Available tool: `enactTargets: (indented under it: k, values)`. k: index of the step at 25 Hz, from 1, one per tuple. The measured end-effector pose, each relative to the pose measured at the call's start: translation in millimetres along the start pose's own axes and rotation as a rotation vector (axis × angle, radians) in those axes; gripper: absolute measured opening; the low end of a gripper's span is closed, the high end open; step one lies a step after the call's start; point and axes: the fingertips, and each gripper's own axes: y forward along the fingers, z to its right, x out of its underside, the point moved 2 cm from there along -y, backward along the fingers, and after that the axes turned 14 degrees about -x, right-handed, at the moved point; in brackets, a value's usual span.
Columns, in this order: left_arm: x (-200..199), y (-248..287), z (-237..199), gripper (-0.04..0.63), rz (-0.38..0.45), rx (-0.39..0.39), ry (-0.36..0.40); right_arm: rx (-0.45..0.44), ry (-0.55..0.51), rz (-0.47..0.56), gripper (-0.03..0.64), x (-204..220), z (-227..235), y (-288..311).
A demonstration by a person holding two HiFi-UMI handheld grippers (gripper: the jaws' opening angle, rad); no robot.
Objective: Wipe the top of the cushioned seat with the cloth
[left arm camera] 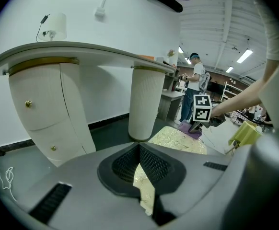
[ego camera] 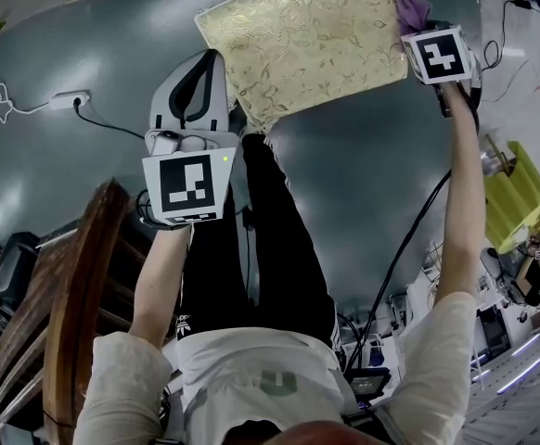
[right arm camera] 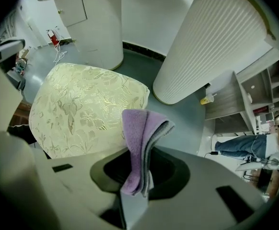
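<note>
- Ceiling strip lights (left arm camera: 245, 56) are lighting the room brightly and evenly.
- Grey floor (ego camera: 15, 188) is throwing soft glare patches.
- Cushioned seat (right arm camera: 82, 104) is glinting.
- Fisheye is bending the edges, corners are vignetting black, and the close foreground is going soft.

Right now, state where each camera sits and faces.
Head view: on the head, steeply down at the cushioned seat; arms, torso, legs show.
Left gripper view: on the left claw, along its jaws across the seat to a white desk; right arm shows.
Right gripper view: on the right claw, past its gripped cloth onto the seat; its own jaws show.
Shared: all show the seat; left view also shows the right claw.
</note>
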Motion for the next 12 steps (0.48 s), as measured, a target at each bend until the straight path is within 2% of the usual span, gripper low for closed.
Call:
enactTargets:
  k: [3,5,12]
  values:
    - [-5.0,-1.1,1.4,0.006,0.017,0.003,-0.006,-0.001,-0.004,0.015,0.091,-2.2,-3.3,-7.5]
    - [-10.7,-1.8,1.3,0.006,0.033,0.005,-0.007,-0.012,0.007,0.061,0.091,-8.1,-12.6,-24.3]
    - [-33.6,-9.2,-5.8,0.006,0.077,-0.001,0.008,0.001,-0.008,0.237,0.091,-25.6,-84.3,-126.8]
